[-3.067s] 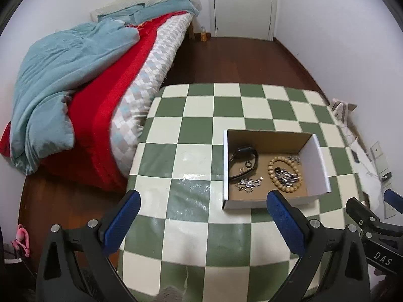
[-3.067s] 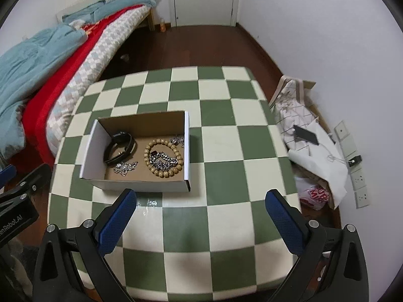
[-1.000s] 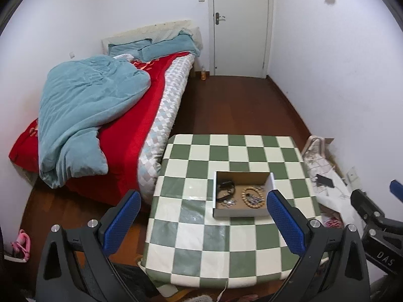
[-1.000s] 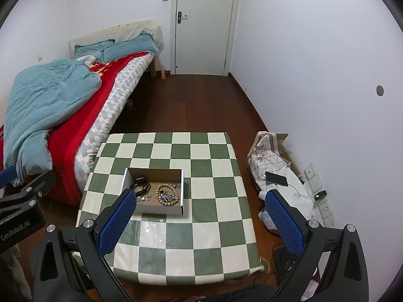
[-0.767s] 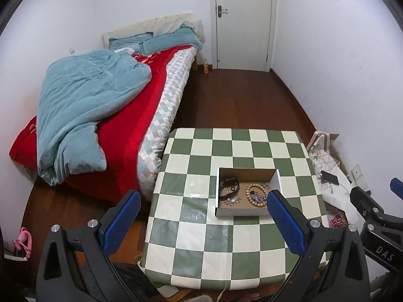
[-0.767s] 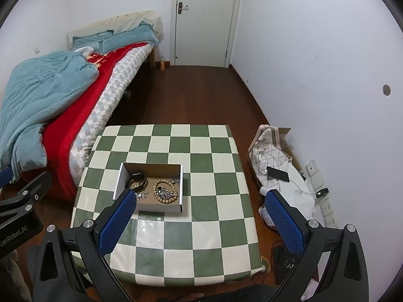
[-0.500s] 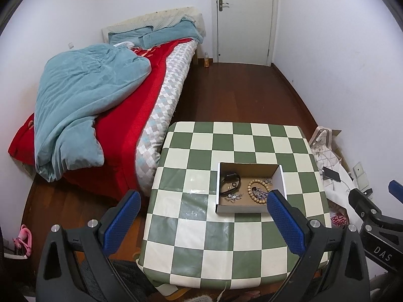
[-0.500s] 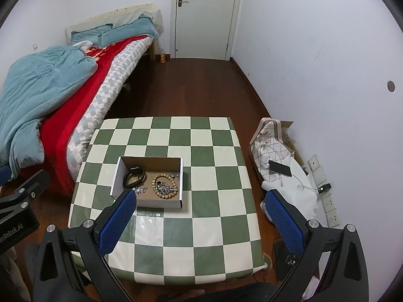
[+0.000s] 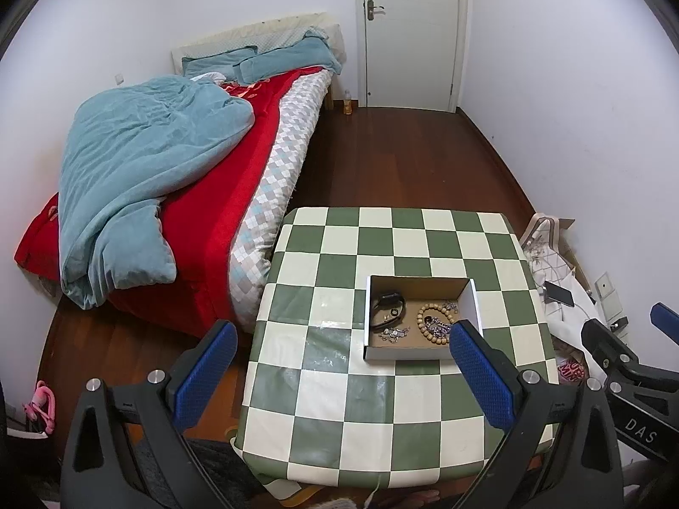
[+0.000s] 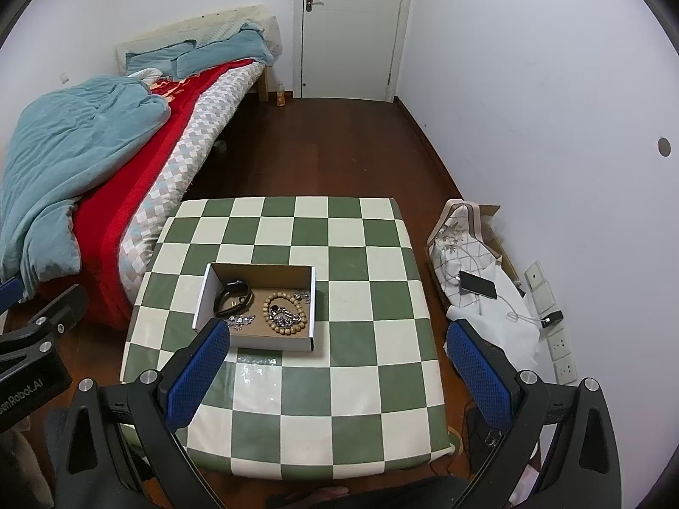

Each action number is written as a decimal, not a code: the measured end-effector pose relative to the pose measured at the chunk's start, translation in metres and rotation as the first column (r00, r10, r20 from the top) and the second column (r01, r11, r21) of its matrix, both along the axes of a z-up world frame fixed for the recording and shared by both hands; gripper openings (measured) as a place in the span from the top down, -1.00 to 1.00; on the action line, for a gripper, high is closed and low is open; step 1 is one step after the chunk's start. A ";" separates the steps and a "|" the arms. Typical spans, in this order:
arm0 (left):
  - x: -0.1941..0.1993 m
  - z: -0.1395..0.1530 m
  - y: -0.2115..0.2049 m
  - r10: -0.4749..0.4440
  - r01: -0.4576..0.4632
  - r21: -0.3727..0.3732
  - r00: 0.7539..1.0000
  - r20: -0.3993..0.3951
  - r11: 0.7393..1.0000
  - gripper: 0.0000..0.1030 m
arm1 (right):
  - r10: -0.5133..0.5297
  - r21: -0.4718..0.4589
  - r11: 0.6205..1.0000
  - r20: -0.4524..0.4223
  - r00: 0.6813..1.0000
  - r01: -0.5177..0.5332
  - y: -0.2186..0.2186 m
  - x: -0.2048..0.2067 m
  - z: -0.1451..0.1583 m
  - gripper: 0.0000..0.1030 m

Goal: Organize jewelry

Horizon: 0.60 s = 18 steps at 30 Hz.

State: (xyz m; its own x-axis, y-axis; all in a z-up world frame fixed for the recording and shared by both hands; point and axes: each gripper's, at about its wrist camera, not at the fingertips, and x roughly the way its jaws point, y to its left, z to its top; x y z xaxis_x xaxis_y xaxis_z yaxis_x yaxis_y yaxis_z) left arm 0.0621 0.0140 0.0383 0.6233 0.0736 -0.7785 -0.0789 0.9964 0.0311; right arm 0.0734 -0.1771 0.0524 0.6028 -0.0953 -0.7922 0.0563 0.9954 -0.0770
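Right tool (image 10: 335, 364) held wide apart, high above checkered table (image 10: 365, 339), gripping nothing. On the table's left part, open cardboard box (image 10: 312, 309) containing black band (image 10: 231, 297), wooden bead bracelet (image 10: 285, 311), silvery chains (image 10: 242, 319). Left tool (image 10: 29, 339) visible at left edge. Phone (image 10: 477, 284) on bag beside the table.

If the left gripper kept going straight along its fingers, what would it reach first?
Probably the checkered table: the open left gripper points at bare cloth just left of the box, with nothing between. Depth is hard to judge, so the box edge could come first.
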 end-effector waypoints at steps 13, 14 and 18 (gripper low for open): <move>-0.001 0.002 0.000 -0.002 0.002 0.001 1.000 0.006 1.000 -0.99 | 0.004 -0.001 1.000 0.006 1.000 -0.004 0.002 -0.002 0.003 -1.00; -0.002 0.002 0.000 -0.002 0.002 0.003 1.000 0.005 1.000 -0.99 | 0.004 0.000 1.000 0.005 1.000 -0.004 0.001 -0.002 0.003 -1.00; -0.004 0.003 0.002 -0.006 0.006 0.001 1.000 0.003 1.000 -0.99 | 0.006 0.003 1.000 0.006 1.000 -0.006 0.002 -0.003 0.005 -1.00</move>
